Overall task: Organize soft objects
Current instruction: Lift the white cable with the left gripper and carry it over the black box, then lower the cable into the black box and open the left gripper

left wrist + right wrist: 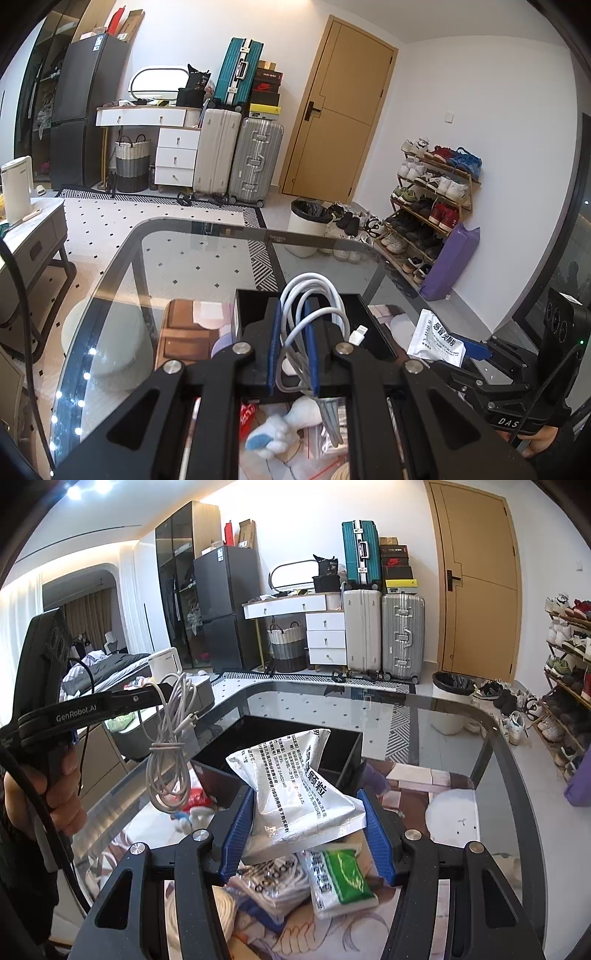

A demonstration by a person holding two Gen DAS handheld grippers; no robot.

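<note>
My left gripper [293, 332] is shut on a coiled white charging cable [314, 299] and holds it above the glass table, near a black open box [373, 325]. In the right wrist view the cable [166, 746] hangs from the left gripper [162, 694] at the left. My right gripper [306, 812] is shut on a silver medicine sachet [295, 794] with black print, held above the black box [295, 734]. The sachet also shows in the left wrist view [439, 339]. Below lie a white-and-blue plush toy [277, 432], a green tissue pack [343, 878] and bagged items [273, 882].
The glass table [495, 738] has a rounded far edge. Beyond it stand a white bin [306, 225], a shoe rack [432, 206], suitcases [236, 155], a dresser [173, 147] and a wooden door [343, 110]. A side table with a kettle [16, 192] is at the left.
</note>
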